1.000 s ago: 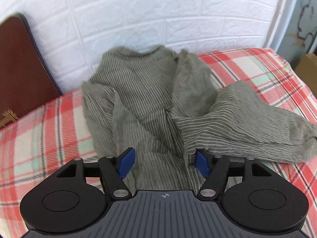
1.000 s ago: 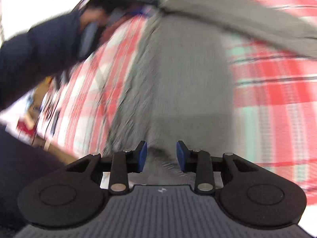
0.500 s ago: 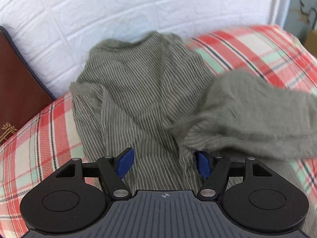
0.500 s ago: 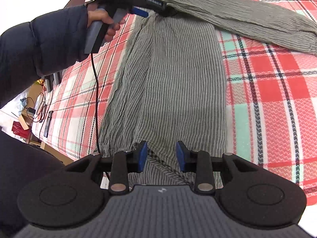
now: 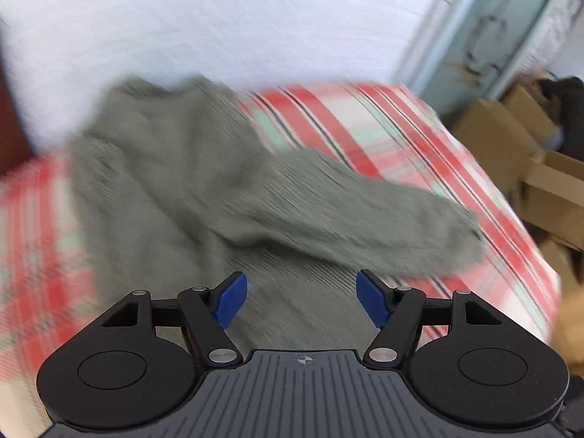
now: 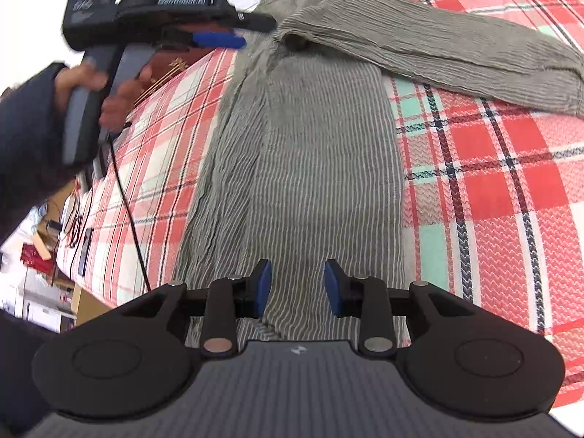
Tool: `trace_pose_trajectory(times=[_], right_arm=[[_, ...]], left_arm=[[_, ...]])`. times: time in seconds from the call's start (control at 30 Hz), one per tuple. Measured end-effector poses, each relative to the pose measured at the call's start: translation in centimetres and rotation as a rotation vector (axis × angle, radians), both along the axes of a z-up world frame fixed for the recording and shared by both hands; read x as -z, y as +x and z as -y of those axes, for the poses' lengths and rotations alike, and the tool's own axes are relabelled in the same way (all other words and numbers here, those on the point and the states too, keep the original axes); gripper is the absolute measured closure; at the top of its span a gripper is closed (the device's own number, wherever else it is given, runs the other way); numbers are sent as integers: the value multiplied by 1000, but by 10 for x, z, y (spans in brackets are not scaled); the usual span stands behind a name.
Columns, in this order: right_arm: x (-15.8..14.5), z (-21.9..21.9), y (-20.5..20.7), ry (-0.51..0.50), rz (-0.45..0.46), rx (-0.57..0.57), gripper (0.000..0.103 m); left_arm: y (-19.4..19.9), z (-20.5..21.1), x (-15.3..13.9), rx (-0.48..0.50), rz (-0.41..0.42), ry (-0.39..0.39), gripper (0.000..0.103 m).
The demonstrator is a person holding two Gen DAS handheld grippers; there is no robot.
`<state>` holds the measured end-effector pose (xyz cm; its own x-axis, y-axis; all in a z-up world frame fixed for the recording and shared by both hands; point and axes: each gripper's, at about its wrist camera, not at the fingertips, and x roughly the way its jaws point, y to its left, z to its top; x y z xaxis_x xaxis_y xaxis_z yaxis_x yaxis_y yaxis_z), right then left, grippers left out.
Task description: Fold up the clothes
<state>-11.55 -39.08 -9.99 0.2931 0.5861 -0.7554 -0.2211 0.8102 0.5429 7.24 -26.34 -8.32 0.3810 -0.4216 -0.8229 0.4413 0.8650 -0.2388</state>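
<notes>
I see a grey-green garment with thin white stripes (image 6: 314,168) lying lengthwise on the red, white and mint plaid bedcover (image 6: 503,189), its long body running from my near edge to the far end by the white wall (image 5: 219,29). One sleeve (image 6: 438,51) is folded across to the right at the far end. My right gripper (image 6: 297,286) hovers over the garment's near hem, blue pads apart and nothing between them. My left gripper (image 5: 302,301), seen blurred in its own view, has its jaws wide apart above the cloth near the sleeve fold. In the right view a hand (image 6: 106,91) in a dark sleeve grips its grey handle at far left. Brown cardboard boxes (image 5: 511,138) sit beyond the bed's right side.
</notes>
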Motion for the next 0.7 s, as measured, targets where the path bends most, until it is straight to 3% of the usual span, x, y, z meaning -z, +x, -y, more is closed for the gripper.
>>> trace_pose_trajectory(times=[0.3,0.6,0.7], right_arm=[[25,-15,-11,-36,-68,-45,73],[22,-18,-10,-55,-91,-27,74],[5,-12,-8,-53,-49,13,72]], left_arm=[[-6,18,55,12,-41,112,25],[-15,8,31,75,47,100,21],[-18,4,22,96,76,96,21]])
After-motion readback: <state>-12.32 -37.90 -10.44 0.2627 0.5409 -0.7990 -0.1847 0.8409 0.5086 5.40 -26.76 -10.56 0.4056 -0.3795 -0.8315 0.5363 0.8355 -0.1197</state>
